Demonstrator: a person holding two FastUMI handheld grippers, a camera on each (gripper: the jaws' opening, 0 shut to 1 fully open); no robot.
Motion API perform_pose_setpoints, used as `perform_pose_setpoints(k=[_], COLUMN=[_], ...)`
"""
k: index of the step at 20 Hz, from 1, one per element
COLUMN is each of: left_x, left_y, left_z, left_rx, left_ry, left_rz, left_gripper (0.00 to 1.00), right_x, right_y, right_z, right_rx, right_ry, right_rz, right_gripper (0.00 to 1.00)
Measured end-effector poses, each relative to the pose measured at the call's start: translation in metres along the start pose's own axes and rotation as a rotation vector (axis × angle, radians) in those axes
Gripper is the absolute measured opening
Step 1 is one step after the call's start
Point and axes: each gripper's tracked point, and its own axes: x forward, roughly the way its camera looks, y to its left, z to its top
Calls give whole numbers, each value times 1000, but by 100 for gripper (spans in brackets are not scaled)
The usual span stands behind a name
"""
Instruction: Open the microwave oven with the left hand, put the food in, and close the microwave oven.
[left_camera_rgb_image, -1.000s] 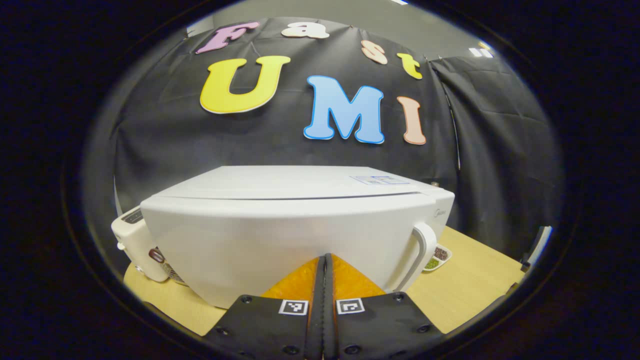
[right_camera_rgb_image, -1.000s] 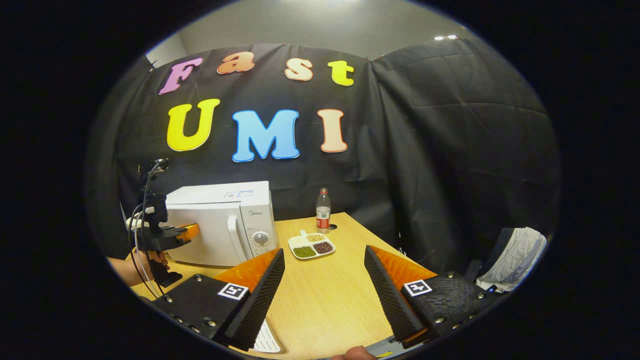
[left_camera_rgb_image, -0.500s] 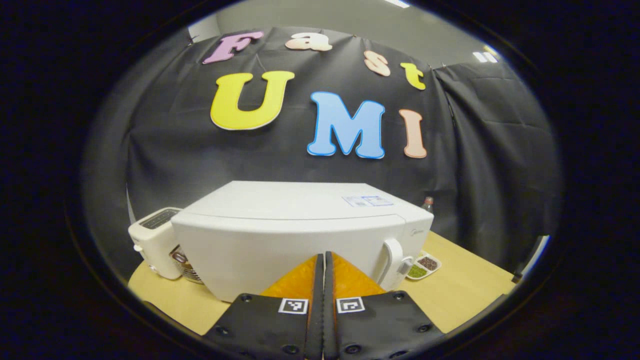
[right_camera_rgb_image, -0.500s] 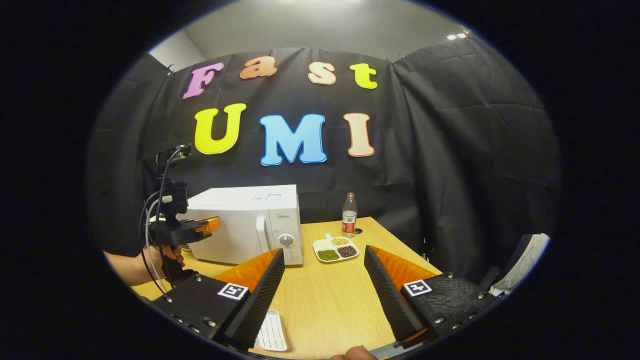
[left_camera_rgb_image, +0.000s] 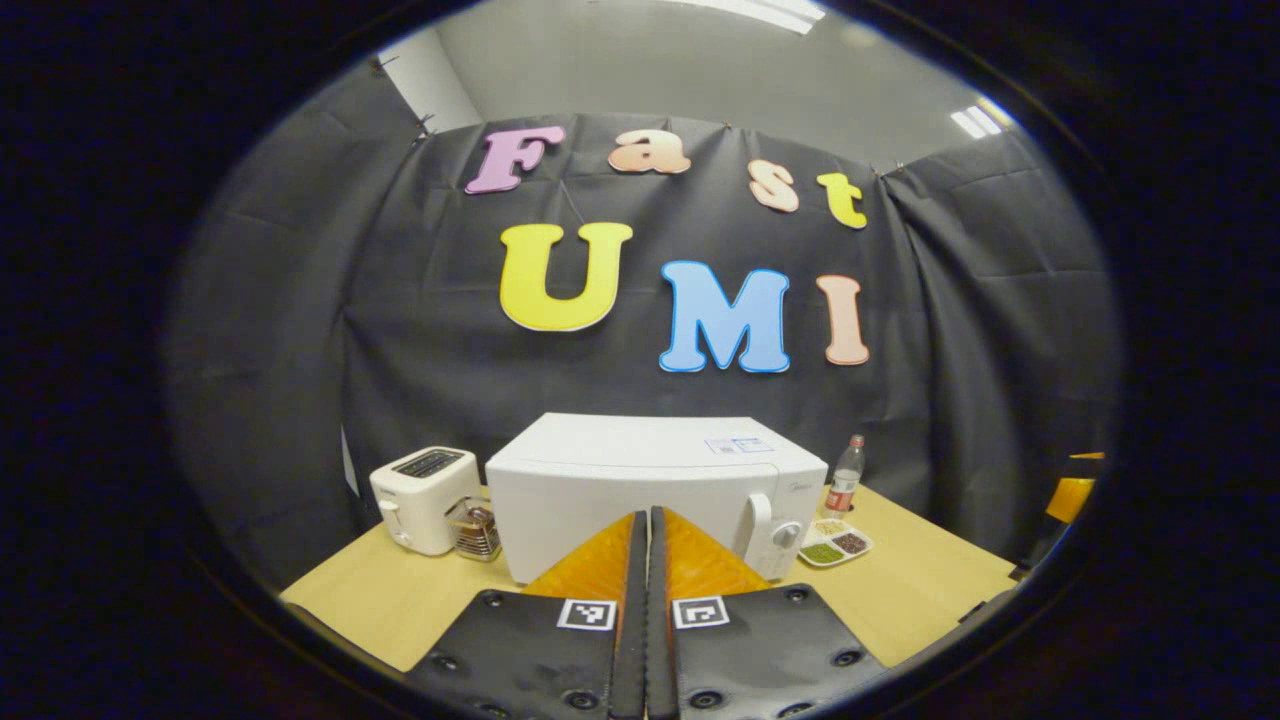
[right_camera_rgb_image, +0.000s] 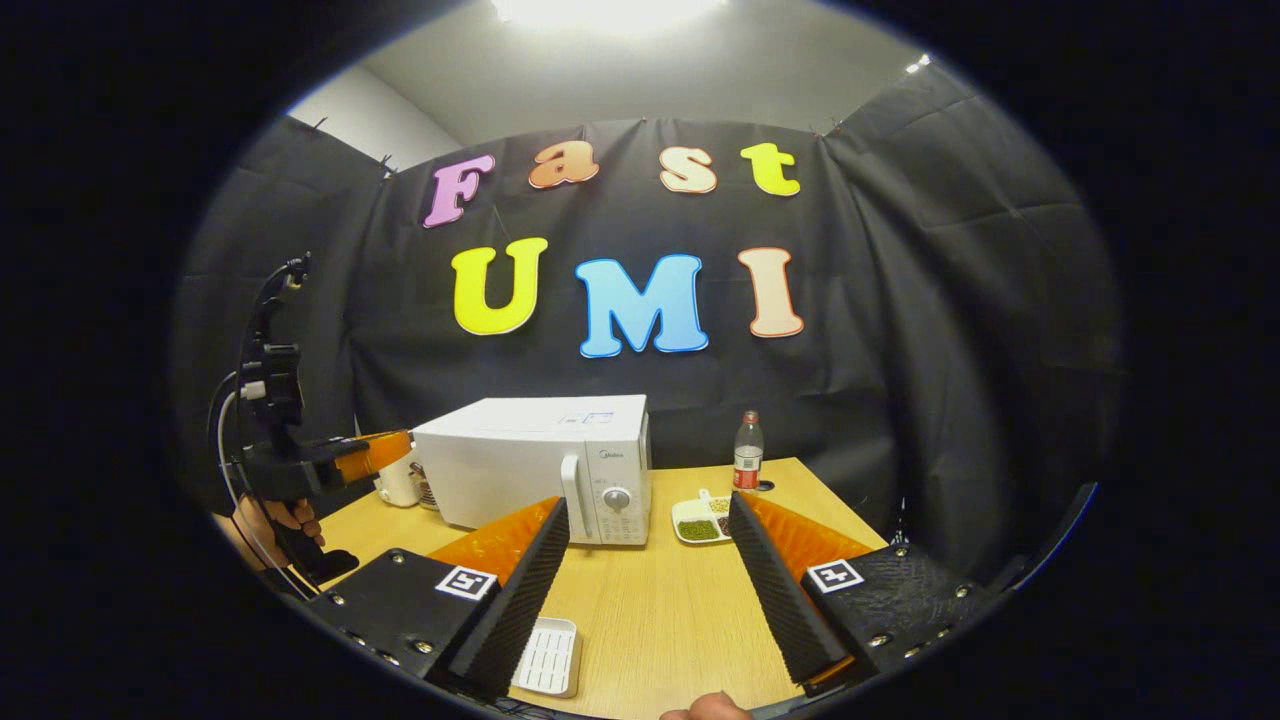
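Left gripper, fingers together, is facing the closed microwave; right gripper, fingers apart, is waiting for the food tray.

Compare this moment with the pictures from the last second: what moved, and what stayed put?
Both hand-held grippers backed away from the microwave, which shrinks in both views. The left hand-held gripper, close to the door a second ago, now takes in the toaster and bottle too. Nothing was grasped or released. Unchanged: door closed, food tray on the table, left hand-held gripper shut and empty, right hand-held gripper open.
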Motion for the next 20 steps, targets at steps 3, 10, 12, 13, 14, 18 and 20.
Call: perform_pose_setpoints(k=[3, 10, 12, 13, 14, 18, 20], left_x=[-40, -126, -145, -156, -162, -184, -196], left_y=[9, 37, 49, 54, 58, 68, 73], left_z=[7, 24, 31, 34, 37, 36, 39], left_rx=[15, 38, 63, 72, 79, 72, 58], left_ry=[-13, -42, -56, -64, -74, -72, -76], left_rz=[50, 108, 127, 131, 130, 110, 102], left_gripper=[6, 7, 7, 7, 10, 28, 58], right_x=[-9, -23, -27, -30, -31, -39, -44], right_y=[5, 22, 28, 33, 35, 46, 50], right_z=[6, 14, 15, 16, 18, 21, 22], right_rx=[-23, -21, -16, -14, -19, -20, -22], right_ry=[-18, -61, -65, -69, -73, -77, -79], right_rz=[55, 81, 73, 73, 68, 45, 35], right_gripper=[97, 97, 97, 97, 97, 96, 97])
